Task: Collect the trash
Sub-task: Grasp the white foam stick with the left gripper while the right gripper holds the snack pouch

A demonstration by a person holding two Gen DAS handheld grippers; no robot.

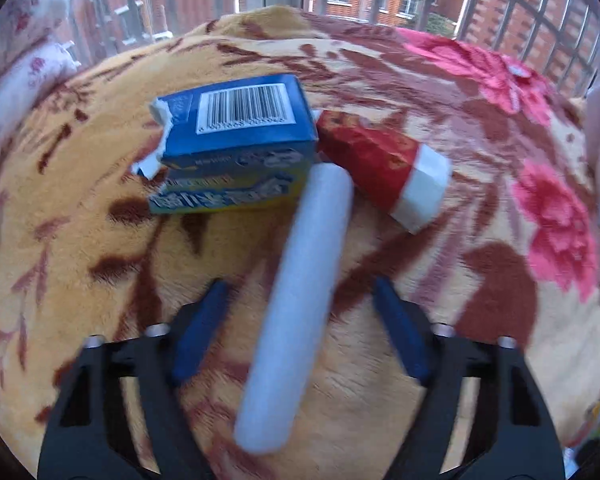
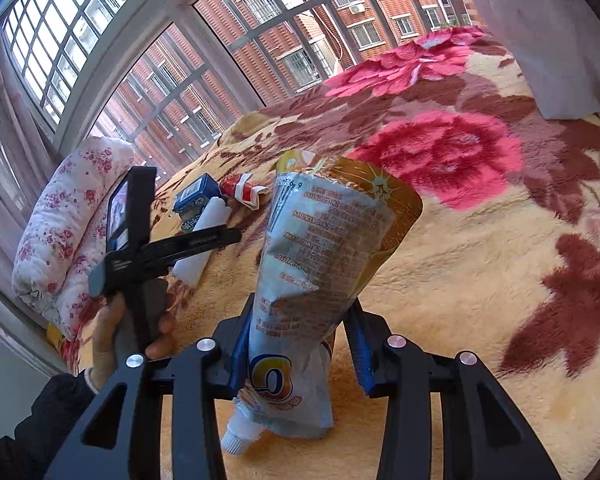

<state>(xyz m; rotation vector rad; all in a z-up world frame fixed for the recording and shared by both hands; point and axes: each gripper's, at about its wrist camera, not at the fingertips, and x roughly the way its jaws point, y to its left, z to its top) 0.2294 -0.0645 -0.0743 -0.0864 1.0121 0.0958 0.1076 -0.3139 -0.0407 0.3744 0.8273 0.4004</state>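
Observation:
In the left wrist view a white foam cylinder point(image 1: 300, 300) lies on the flowered blanket point(image 1: 80, 240), between the blue fingers of my open left gripper point(image 1: 300, 292), untouched by either. Beyond it lie a torn blue carton point(image 1: 236, 140) with a barcode and a crumpled red-and-white wrapper point(image 1: 383, 168). In the right wrist view my right gripper point(image 2: 300, 316) is shut on an orange-and-silver drink pouch point(image 2: 323, 248) with a white spout, held above the blanket point(image 2: 459, 280). The left gripper point(image 2: 224, 236), cylinder point(image 2: 208, 224), carton point(image 2: 194, 196) and wrapper point(image 2: 242, 190) show at left.
A flowered pillow point(image 2: 60, 232) lies at the bed's left edge below a barred window point(image 2: 180, 80). A pale curtain point(image 2: 539, 32) hangs at the right. Pink flower patches cover the blanket's right side point(image 1: 539, 200).

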